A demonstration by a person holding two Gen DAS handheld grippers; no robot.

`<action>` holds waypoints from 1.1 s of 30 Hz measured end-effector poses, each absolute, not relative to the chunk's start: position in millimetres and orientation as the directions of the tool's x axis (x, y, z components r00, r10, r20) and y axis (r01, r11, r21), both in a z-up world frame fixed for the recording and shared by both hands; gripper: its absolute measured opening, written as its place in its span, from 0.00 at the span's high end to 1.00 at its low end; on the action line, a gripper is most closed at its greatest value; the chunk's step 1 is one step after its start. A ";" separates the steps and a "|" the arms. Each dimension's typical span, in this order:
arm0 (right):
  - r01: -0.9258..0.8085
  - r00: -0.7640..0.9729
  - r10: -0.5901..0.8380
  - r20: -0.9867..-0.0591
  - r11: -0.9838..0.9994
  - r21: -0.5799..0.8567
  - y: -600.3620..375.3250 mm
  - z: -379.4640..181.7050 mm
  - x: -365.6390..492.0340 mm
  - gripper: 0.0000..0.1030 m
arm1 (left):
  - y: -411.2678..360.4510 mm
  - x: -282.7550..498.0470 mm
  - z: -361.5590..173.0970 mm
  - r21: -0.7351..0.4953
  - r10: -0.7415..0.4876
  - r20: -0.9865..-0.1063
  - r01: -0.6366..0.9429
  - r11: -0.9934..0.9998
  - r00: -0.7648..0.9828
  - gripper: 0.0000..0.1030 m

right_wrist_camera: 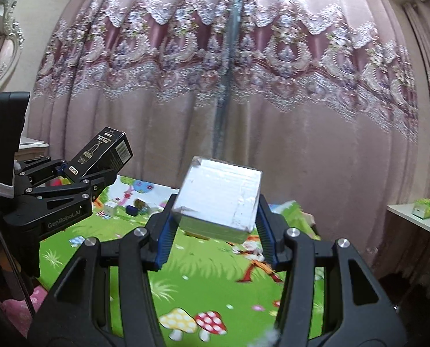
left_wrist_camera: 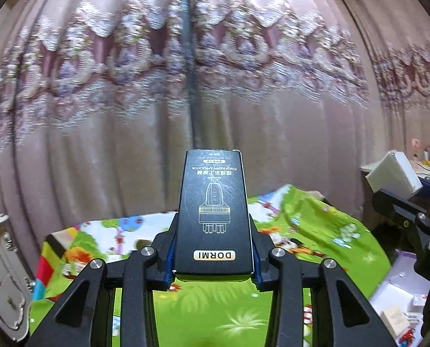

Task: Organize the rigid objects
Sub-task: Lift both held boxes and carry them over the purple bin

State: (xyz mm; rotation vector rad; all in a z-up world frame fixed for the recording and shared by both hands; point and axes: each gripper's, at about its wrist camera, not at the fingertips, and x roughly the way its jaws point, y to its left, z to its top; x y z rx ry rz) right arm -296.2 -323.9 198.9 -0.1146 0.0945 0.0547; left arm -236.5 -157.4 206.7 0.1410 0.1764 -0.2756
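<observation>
One tall black box [left_wrist_camera: 213, 217] with gold line drawing and DORMI label, clamped in the left gripper [left_wrist_camera: 213, 260] above the green cartoon mat [left_wrist_camera: 203, 303], one silvery-white block [right_wrist_camera: 219, 195] clamped in the right gripper [right_wrist_camera: 215, 231] above that mat, pink embroidered curtain [right_wrist_camera: 243, 72] behind.

Black DORMI box [left_wrist_camera: 213, 217]: tall, narrow, gold line drawing and upside-down print on face, barcode on one side. Clamped at lower end between left gripper [left_wrist_camera: 213, 271] fingers, projecting forward and upward, clear of mat.

White box [right_wrist_camera: 219, 198]: squat, blocky, wrapped in glossy tape, slightly tilted. Pinched at both sides between right gripper [right_wrist_camera: 216, 231] blue pads, held aloft ahead of fingers.
</observation>
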 end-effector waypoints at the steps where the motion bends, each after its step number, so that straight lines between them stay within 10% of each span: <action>1: -0.049 0.994 0.038 -0.104 0.993 -0.106 -329.1 197.7 -299.3 0.47 | -165.4 -235.4 205.5 0.108 -0.288 -0.220 0.317 0.942 0.932 0.61; 33: 0.279 0.772 -0.256 -0.582 0.959 -0.052 -488.3 122.1 -363.6 0.47 | -376.6 -286.2 116.5 0.119 -0.553 -0.714 0.854 0.507 0.429 0.61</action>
